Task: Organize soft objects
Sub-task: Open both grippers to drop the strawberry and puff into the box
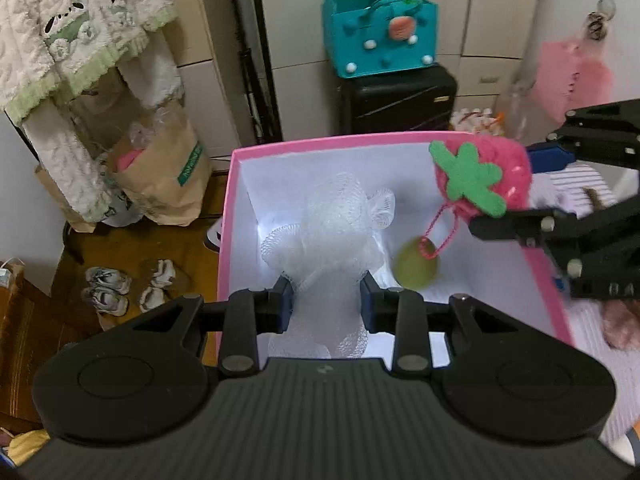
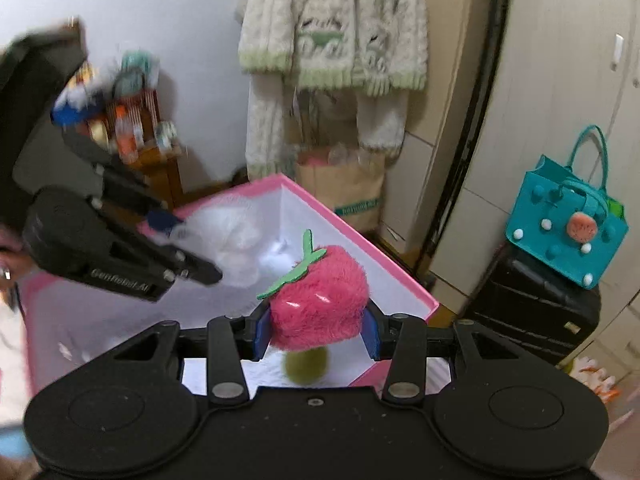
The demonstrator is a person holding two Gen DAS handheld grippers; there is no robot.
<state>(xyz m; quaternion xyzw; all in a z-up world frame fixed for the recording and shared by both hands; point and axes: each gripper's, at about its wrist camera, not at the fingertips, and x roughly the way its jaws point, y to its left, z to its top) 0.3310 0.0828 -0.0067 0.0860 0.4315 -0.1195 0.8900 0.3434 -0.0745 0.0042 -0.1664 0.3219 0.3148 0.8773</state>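
Observation:
My left gripper [image 1: 326,304] is shut on a white mesh bath pouf [image 1: 334,224] and holds it inside the pink box [image 1: 226,216] with white walls. My right gripper [image 2: 316,334] is shut on a pink plush strawberry [image 2: 320,300] with a green felt leaf, held over the box's right side; it also shows in the left wrist view [image 1: 480,178], with a red string loop hanging down. A green ball [image 1: 416,266] lies on the box floor, also seen under the strawberry in the right wrist view [image 2: 306,366]. The pouf shows blurred in the right wrist view [image 2: 236,240].
A teal bag [image 1: 380,36] sits on a black suitcase [image 1: 396,100] behind the box. A brown paper bag [image 1: 172,176] and a hanging fluffy white garment [image 1: 60,40] stand to the left. Shoes [image 1: 108,288] lie on the wooden floor. Striped cloth [image 1: 576,184] lies right of the box.

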